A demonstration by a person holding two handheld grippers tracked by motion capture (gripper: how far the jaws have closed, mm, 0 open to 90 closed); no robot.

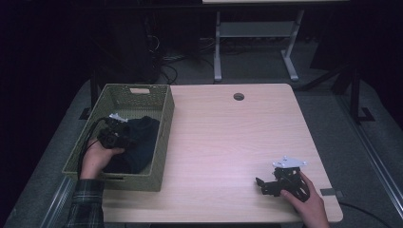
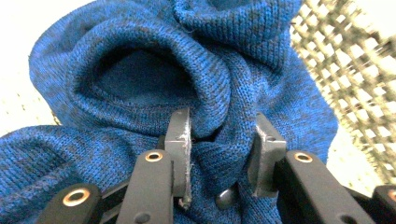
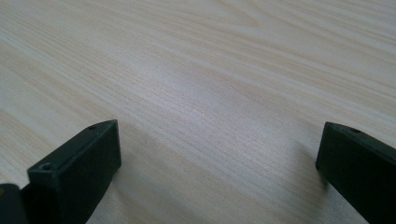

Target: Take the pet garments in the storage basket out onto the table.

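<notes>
Pinching a thick fold of blue knitted sweater (image 2: 140, 84) between its two pads, my left gripper (image 2: 223, 154) had its jaws drawn in tight on the cloth, the wool bunched and creased in the gap; a small dark button sat just below the pinch. Around that fold, the left gripper view showed a rolled ribbed opening, a cuff or a collar, I could not tell which, gaping toward the camera. Further out, the high view showed the sweater (image 1: 138, 142) as a dark crumpled heap inside the green woven basket (image 1: 166, 118) at the left edge of the wooden table (image 1: 228, 137), with my left gripper (image 1: 114, 133) and the hand holding it reaching in over the near wall. I judged the garment soft, limp and fairly light, not fragile and not slippery, likely to sag and unfold from whatever point it was lifted by; a doubled fold or the ribbed edge seemed the surest place to hold. Heaped as it was, it had no clear heading, though the pile ran roughly along the basket's length, from the near end toward the far. My right gripper (image 1: 268, 183) lay near the table's front right corner, well apart from the basket, its jaws spread wide with nothing but bare wood between them.
</notes>
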